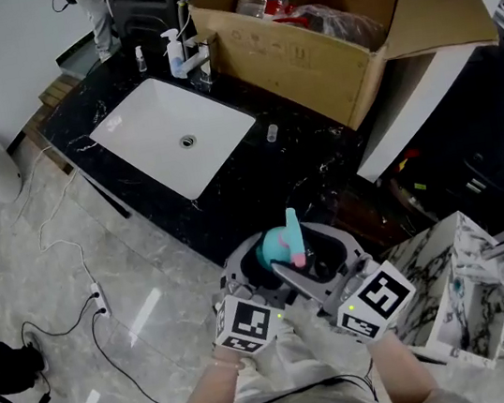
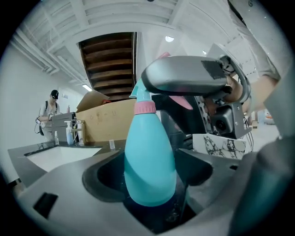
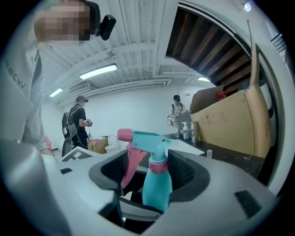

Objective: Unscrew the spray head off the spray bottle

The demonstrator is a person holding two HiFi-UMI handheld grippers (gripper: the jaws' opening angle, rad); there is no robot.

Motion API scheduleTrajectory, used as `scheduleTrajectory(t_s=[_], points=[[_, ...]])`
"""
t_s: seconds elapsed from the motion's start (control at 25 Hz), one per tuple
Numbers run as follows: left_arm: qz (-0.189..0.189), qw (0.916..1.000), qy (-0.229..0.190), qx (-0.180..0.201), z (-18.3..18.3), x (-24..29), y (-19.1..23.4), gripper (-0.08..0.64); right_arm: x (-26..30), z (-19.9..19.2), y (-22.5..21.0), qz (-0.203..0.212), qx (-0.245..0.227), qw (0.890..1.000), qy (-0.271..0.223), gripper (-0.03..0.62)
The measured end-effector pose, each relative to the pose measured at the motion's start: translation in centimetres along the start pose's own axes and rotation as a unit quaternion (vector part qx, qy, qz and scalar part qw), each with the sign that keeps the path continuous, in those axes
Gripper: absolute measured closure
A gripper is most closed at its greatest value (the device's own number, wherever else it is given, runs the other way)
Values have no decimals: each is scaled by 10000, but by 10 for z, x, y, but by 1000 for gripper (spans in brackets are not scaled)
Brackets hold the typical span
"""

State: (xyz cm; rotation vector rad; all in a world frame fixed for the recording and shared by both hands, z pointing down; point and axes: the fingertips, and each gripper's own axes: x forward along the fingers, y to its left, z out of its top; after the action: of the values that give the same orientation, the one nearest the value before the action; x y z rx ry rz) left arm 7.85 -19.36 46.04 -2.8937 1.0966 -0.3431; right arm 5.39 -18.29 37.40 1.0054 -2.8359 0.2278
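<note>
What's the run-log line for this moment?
left gripper: shut on bottle, upright | right gripper: around spray head, grip unclear | head: on bottle, not unscrewed

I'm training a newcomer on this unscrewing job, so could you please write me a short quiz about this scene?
1. True or false: the spray head is already off the bottle.
2. What colour is the collar under the spray head? A pink, B white, C black.
3. Which gripper sits lower on the bottle?

Key: 1 false, it is still on; 2 A; 3 the left gripper, round the bottle's body.
</note>
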Motion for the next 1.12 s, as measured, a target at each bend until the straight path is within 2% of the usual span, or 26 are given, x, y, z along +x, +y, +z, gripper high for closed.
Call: scheduleTrajectory(t_s=[0.2, 0.32, 0.4, 0.44, 0.52, 0.64, 1.12], points=[[-301, 9995, -10, -16, -1, 0, -2, 216, -5, -1, -1, 683, 39, 9976, -69, 328], [-369, 9993, -18, 61, 1, -1, -2, 216, -10, -2, -1, 1154, -73, 9933, -81, 337], [-366, 9993, -23, 92, 2, -2, -2, 216, -13, -2, -2, 1300, -211, 9913, -18, 341], [-357, 9993, -28, 76, 2, -2, -2, 216, -16, -2, -3, 1271, -311, 9914, 35, 347], [-337, 9994, -37, 5, 2, -2, -1, 216, -23, -2, -8, 1067, -531, 9928, 142, 399], [-319, 9995, -24, -5, 2, -2, -1, 218, -36, -7, -18, 728, -673, 9947, 262, 430], [-301, 9995, 11, -8, 0, -8, -3, 225, -51, -14, -53, -16, -144, 9999, 7, 494]])
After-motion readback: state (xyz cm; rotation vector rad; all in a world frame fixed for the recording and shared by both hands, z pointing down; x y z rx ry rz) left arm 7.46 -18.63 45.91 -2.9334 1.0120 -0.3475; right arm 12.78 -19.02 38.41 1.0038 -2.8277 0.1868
